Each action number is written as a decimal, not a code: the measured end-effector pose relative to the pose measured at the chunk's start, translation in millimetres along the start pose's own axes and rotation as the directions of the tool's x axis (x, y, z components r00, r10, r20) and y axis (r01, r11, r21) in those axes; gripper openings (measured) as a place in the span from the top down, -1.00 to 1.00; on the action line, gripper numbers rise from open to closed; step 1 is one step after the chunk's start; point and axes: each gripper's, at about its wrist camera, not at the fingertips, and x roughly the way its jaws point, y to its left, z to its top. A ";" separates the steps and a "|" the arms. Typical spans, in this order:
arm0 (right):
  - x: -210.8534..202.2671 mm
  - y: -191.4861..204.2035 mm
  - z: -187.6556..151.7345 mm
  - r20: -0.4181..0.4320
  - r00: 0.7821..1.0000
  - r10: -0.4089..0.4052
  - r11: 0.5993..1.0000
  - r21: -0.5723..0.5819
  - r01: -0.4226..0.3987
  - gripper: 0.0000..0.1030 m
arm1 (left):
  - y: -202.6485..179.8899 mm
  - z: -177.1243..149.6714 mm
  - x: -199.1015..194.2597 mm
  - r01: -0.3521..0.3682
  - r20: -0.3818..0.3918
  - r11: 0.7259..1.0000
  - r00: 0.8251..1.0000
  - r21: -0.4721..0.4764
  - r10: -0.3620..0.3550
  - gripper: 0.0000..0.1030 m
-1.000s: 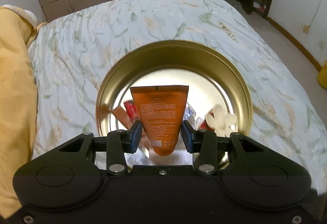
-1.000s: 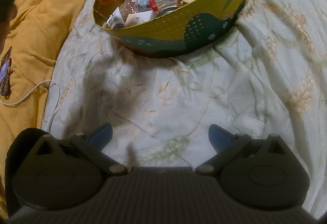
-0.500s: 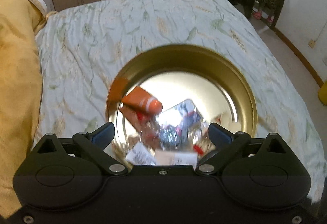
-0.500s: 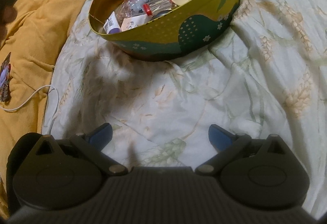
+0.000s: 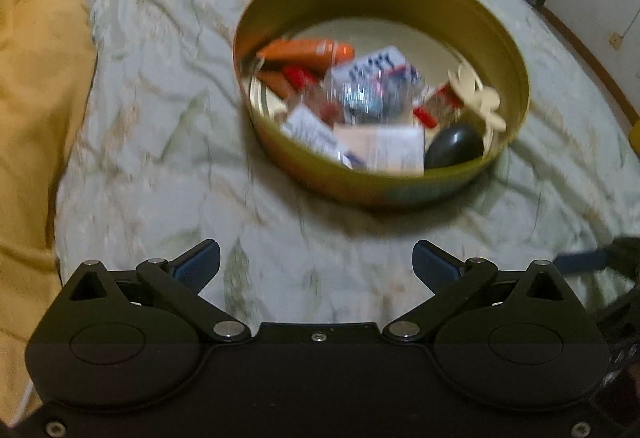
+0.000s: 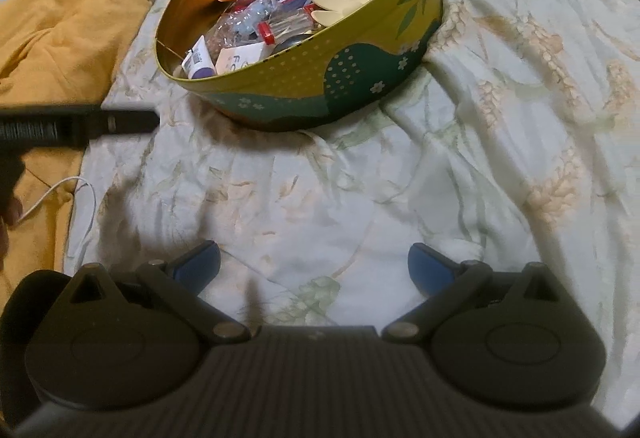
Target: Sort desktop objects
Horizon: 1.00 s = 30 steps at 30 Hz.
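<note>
Right wrist view: the bedspread (image 6: 400,198) is soft and rumpled, so the round tin (image 6: 304,50) resting toward its far edge sits tilted and could tip if nudged. Inside, the orange tube (image 5: 304,52) lies against the far wall atop a loose heap; a careless bump could spill it. Left gripper (image 5: 316,266) and right gripper (image 6: 314,266) both gape wide, holding nothing.
</note>
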 end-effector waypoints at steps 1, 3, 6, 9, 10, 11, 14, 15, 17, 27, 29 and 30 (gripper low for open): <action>-0.6 0.6 -0.6 0.002 1.000 -0.007 1.000 -0.005 0.007 -1.00 | -1.0 -5.1 1.2 0.001 -0.002 1.000 1.000 -0.004 -0.001 -0.99; -1.5 1.8 -1.4 0.007 1.000 -0.019 1.000 -0.012 0.019 -1.00 | -1.7 -14.4 3.8 0.003 -0.005 1.000 1.000 -0.017 -0.003 -0.99; -3.3 1.9 -2.1 0.014 0.999 -0.030 0.999 -0.013 0.030 -1.00 | -4.5 -23.9 7.5 -0.004 -0.001 1.000 1.000 -0.024 0.004 -0.99; -4.9 1.3 -2.3 0.025 0.998 -0.053 0.999 -0.008 0.053 -1.00 | -6.6 -30.8 9.4 -0.010 0.003 1.000 1.000 -0.023 0.010 -0.99; -5.1 0.8 -2.2 0.027 0.998 -0.058 0.998 -0.005 0.058 -1.00 | -6.6 -32.7 10.6 -0.010 0.004 1.000 1.000 -0.029 0.010 -0.99; -4.9 0.3 -2.0 0.027 0.998 -0.062 0.998 -0.003 0.062 -1.00 | -6.2 -34.8 11.8 -0.010 0.005 0.999 1.000 -0.038 0.010 -0.99; -4.7 -0.6 -2.1 0.030 0.997 -0.077 0.997 0.001 0.077 -1.00 | -5.0 -40.2 17.2 -0.009 0.002 0.998 1.000 -0.065 0.009 -0.99; -4.5 -0.6 -2.2 0.029 0.996 -0.081 0.997 0.001 0.081 -1.00 | -4.9 -42.2 18.8 -0.009 -0.001 0.997 1.000 -0.071 0.009 -0.99; -3.8 -0.4 -2.4 0.029 0.996 -0.090 0.996 -0.001 0.090 -1.00 | -5.0 -45.6 22.6 -0.010 -0.006 0.997 1.000 -0.077 0.009 -0.99; -9.5 3.2 -3.6 0.091 0.984 -0.153 0.988 -0.005 0.154 -1.00 | -4.8 -47.6 30.6 0.003 0.039 0.993 0.999 -0.115 0.002 -0.99; -9.2 1.2 -3.0 0.088 0.983 -0.162 0.987 0.006 0.162 -1.00 | -5.1 -49.5 32.7 0.009 0.048 0.992 0.999 -0.124 -0.004 -0.99; -8.2 0.4 -2.7 0.085 0.982 -0.170 0.985 0.010 0.169 -1.00 | -5.7 -50.4 34.8 0.012 0.046 0.992 0.999 -0.125 -0.006 -0.99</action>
